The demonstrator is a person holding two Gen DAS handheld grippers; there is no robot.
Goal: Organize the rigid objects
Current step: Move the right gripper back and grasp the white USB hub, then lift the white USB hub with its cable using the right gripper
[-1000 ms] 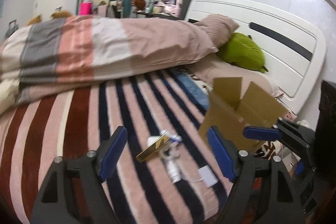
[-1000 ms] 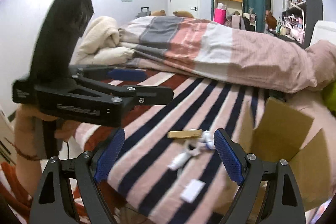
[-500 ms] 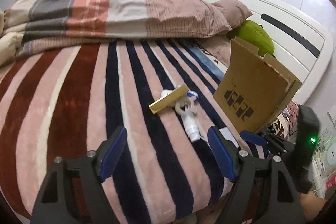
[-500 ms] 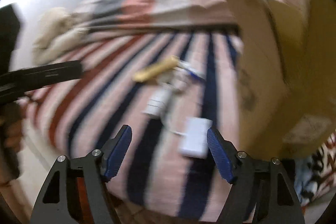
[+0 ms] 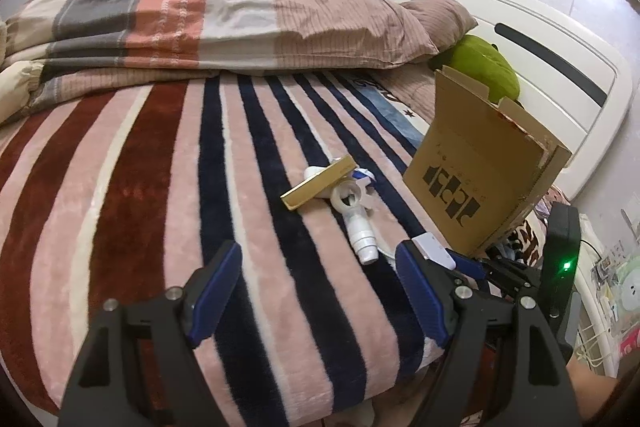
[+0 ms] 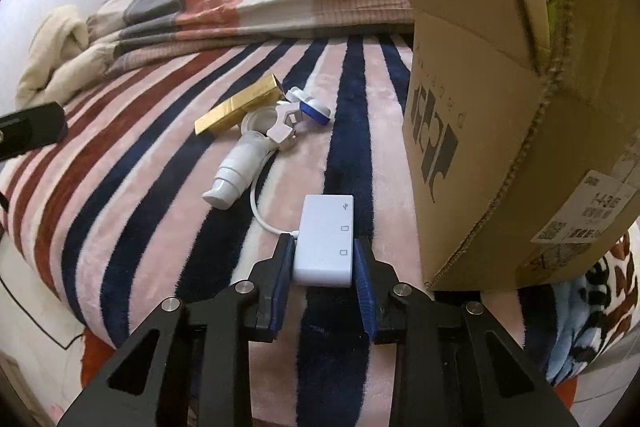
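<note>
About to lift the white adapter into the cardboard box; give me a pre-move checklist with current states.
1. Right gripper shut on the white adapter, pads on both sides: ok.
2. Grip sits at the adapter's near end, not its middle: not ok, it may tilt.
3. Adapter's cable runs close to the white plastic faucet; snag: cannot tell.
4. Cardboard box opening reachable: cannot tell, only its side and flaps show.
5. Left gripper open, empty, apart from the objects: ok.
6. Gold bar clear of the lift path: ok.
</note>
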